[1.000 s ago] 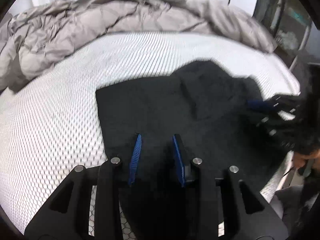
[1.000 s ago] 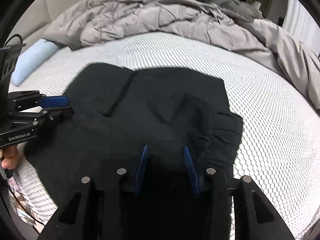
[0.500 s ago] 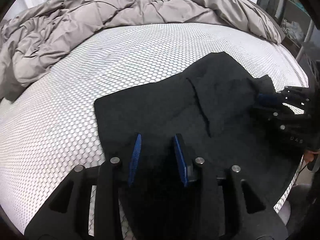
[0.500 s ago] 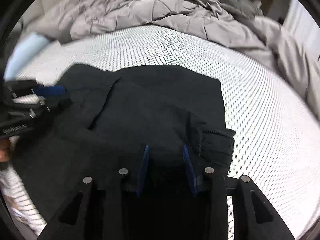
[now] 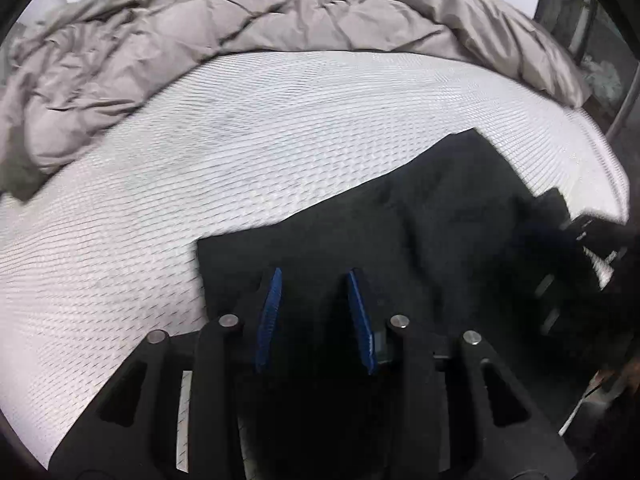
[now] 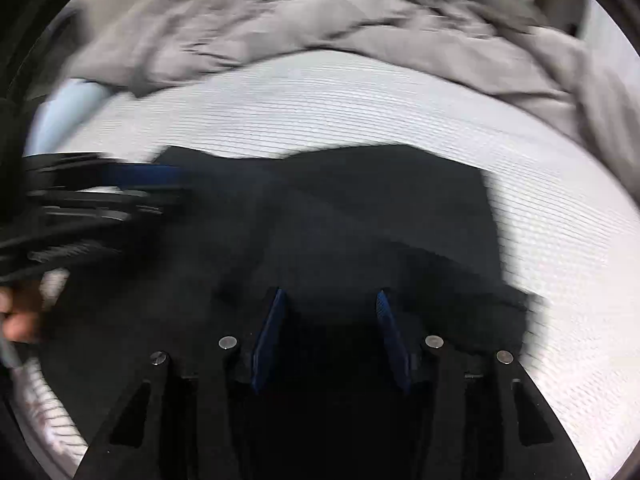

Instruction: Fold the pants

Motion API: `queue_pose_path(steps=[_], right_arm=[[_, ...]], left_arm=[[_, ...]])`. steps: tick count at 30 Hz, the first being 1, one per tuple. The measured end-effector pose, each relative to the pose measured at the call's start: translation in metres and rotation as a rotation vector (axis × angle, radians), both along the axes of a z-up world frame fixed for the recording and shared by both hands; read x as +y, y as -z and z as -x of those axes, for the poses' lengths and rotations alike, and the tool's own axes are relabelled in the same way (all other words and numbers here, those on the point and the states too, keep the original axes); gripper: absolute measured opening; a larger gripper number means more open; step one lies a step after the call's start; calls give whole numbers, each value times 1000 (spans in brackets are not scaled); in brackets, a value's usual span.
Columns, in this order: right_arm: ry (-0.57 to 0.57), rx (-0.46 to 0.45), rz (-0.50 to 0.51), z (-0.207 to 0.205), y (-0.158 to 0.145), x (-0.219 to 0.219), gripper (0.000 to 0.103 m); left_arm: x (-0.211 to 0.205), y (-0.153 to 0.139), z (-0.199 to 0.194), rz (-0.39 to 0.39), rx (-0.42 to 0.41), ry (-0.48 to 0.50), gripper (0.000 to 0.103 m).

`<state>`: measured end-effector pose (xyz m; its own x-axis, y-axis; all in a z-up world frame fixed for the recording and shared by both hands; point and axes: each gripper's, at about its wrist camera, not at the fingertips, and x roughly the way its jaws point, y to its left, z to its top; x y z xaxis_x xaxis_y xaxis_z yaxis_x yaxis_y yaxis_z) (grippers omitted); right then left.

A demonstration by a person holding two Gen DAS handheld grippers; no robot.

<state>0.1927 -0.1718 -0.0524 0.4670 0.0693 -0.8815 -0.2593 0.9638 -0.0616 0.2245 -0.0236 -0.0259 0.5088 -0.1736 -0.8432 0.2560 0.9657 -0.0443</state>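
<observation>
Left gripper (image 5: 314,276): blue-padded fingers stand partly apart, pointing down over the near part of the black pants (image 5: 420,232). Dark cloth fills the gap between them, but black fabric against black frame hides the contact; whether the pads press on the cloth cannot be told. From the right wrist view the same gripper (image 6: 176,176) shows only as a smeared dark shape with one blue streak at the left edge, at the pants' left side.

Right gripper (image 6: 330,296): jaws are opening, with a wider gap than the left. Pants fabric lies below and between the fingers; no pad is seen pressing on it. In the left wrist view this gripper (image 5: 560,236) is a blurred black mass at the right edge, its fingers not distinguishable.

Pants: lying spread on the white mesh-patterned mattress (image 5: 240,152), near its front edge, with a layer doubled over and a bunched section at the right corner (image 6: 512,312). Fold lines are faint; the garment's near portion is cut off behind both gripper frames.

Beyond: a crumpled grey duvet (image 5: 240,20) heaped along the far side. A pale blue pillow (image 6: 68,108) shows blurred at far left. Part of a hand (image 6: 18,316) appears at the left edge, cropped and smeared.
</observation>
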Motion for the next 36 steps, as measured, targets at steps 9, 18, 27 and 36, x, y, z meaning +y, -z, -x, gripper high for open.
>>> queue_pose_path(steps=[9, 18, 27, 36], right_arm=[[-133, -93, -138, 61, -39, 7, 47], [-49, -75, 9, 83, -27, -41, 44], [-208, -22, -173, 107, -23, 16, 48], [-134, -77, -32, 114, -24, -60, 46]], left_arm=[[-21, -18, 103, 66, -89, 171, 44], [10, -3, 134, 50, -72, 15, 46], [-26, 5, 154, 59, -69, 131, 50], [28, -2, 183, 69, -105, 23, 51]])
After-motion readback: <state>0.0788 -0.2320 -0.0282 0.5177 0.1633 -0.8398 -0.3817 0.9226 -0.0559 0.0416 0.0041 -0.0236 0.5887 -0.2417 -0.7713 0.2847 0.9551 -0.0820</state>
